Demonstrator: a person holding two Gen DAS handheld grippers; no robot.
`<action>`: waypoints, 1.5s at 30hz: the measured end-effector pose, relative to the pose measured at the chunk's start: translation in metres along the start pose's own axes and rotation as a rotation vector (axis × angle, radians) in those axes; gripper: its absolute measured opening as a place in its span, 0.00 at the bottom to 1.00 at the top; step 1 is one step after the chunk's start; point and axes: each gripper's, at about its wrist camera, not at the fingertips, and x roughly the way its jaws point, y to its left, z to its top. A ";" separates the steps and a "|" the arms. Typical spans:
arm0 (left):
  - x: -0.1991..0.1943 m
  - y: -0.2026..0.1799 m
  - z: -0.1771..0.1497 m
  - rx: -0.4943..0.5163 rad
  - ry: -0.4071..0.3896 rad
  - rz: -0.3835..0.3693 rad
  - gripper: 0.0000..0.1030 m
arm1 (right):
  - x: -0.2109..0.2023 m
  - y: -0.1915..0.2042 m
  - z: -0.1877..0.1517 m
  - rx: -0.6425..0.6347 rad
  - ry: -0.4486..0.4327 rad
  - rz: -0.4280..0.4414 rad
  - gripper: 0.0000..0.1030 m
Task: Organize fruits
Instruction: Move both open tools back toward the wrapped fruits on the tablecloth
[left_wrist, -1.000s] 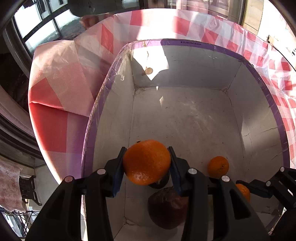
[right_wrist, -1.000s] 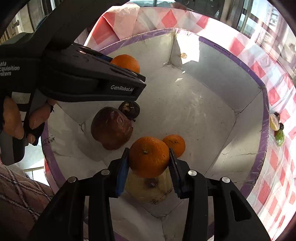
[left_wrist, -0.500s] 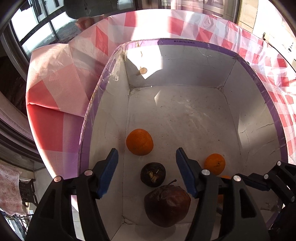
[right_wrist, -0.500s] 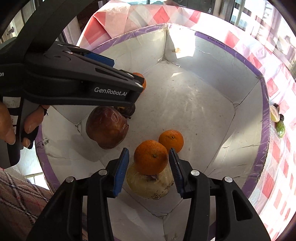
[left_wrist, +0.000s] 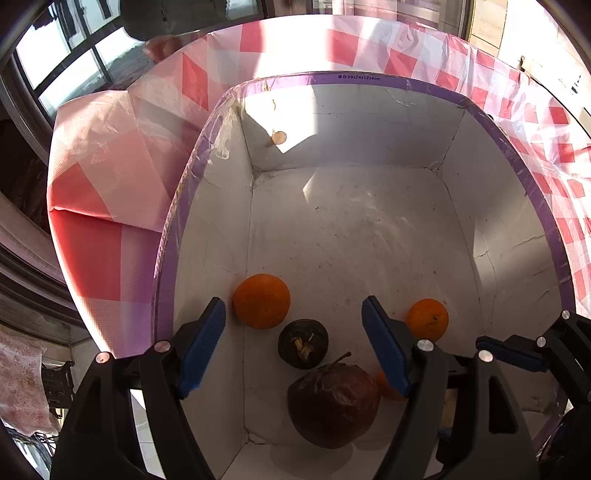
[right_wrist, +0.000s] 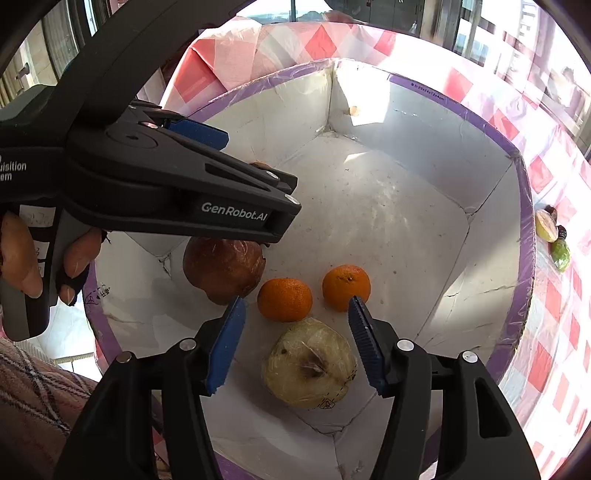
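A white box with a purple rim (left_wrist: 369, 78) (right_wrist: 524, 221) holds the fruit. In the left wrist view an orange (left_wrist: 261, 301) lies by the left wall, a dark round fruit (left_wrist: 303, 343) and a dark red apple (left_wrist: 333, 405) below it, a second orange (left_wrist: 427, 319) to the right. My left gripper (left_wrist: 293, 349) is open and empty above them. In the right wrist view my right gripper (right_wrist: 295, 338) is open and empty above two oranges (right_wrist: 284, 299) (right_wrist: 346, 287) and a pale wrapped apple (right_wrist: 310, 367). The red apple (right_wrist: 223, 269) lies under the left gripper's body (right_wrist: 177, 192).
A red and white checked cloth (left_wrist: 110, 192) covers the table around the box. Several small fruits (right_wrist: 552, 236) lie on the cloth outside the box's right wall. A window is at the far left.
Both grippers opened and let their oranges drop into the box. The left one's orange now lies by the left wall, the right one's beside the other orange. Both grippers rose slightly.
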 end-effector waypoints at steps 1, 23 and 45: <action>0.000 0.000 0.000 0.001 -0.001 0.001 0.75 | -0.001 0.000 0.000 0.001 -0.008 0.005 0.57; -0.010 -0.001 0.005 -0.018 -0.064 0.045 0.89 | -0.078 -0.107 -0.042 0.419 -0.267 -0.137 0.66; -0.040 -0.223 0.128 0.033 -0.246 -0.248 0.97 | -0.009 -0.308 -0.106 0.555 -0.009 -0.292 0.73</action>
